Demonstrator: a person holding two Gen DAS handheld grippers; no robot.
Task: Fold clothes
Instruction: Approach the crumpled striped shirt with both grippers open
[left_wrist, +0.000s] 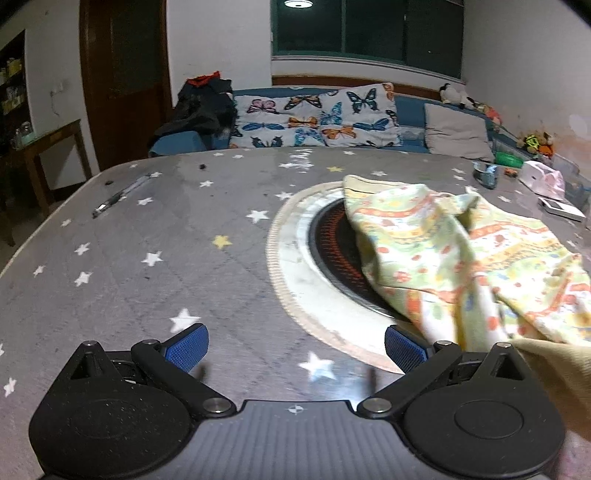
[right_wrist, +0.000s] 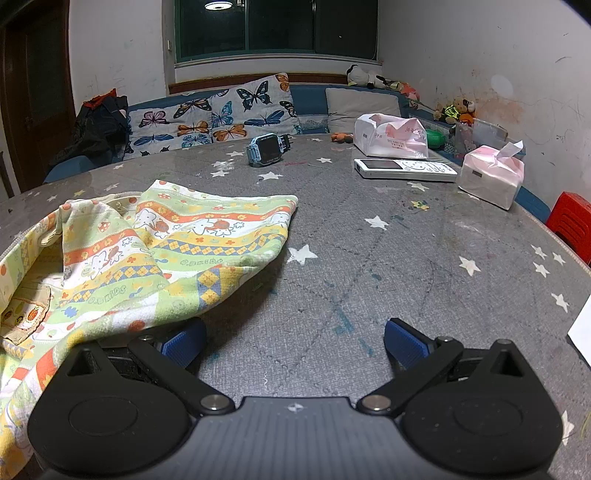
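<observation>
A crumpled child's garment (left_wrist: 461, 254) with green, yellow and orange printed bands lies on the grey star-patterned table (left_wrist: 147, 236), partly over a round inset (left_wrist: 295, 258) in the tabletop. My left gripper (left_wrist: 295, 349) stands open over the table, and the garment's near edge drapes beside its right finger. In the right wrist view the same garment (right_wrist: 147, 251) fills the left side. My right gripper (right_wrist: 295, 343) is open above bare tabletop (right_wrist: 406, 258), with cloth lying against its left finger. Nothing sits between either pair of pads.
A pen (left_wrist: 122, 195) lies at the table's far left. A blue toy watch (right_wrist: 267, 149), a white remote (right_wrist: 404, 170), a tissue pack (right_wrist: 491, 177) and a pink-white bag (right_wrist: 391, 138) sit at the far right. A sofa with butterfly pillows (left_wrist: 314, 118) stands behind. A red stool (right_wrist: 572, 225) is at the right.
</observation>
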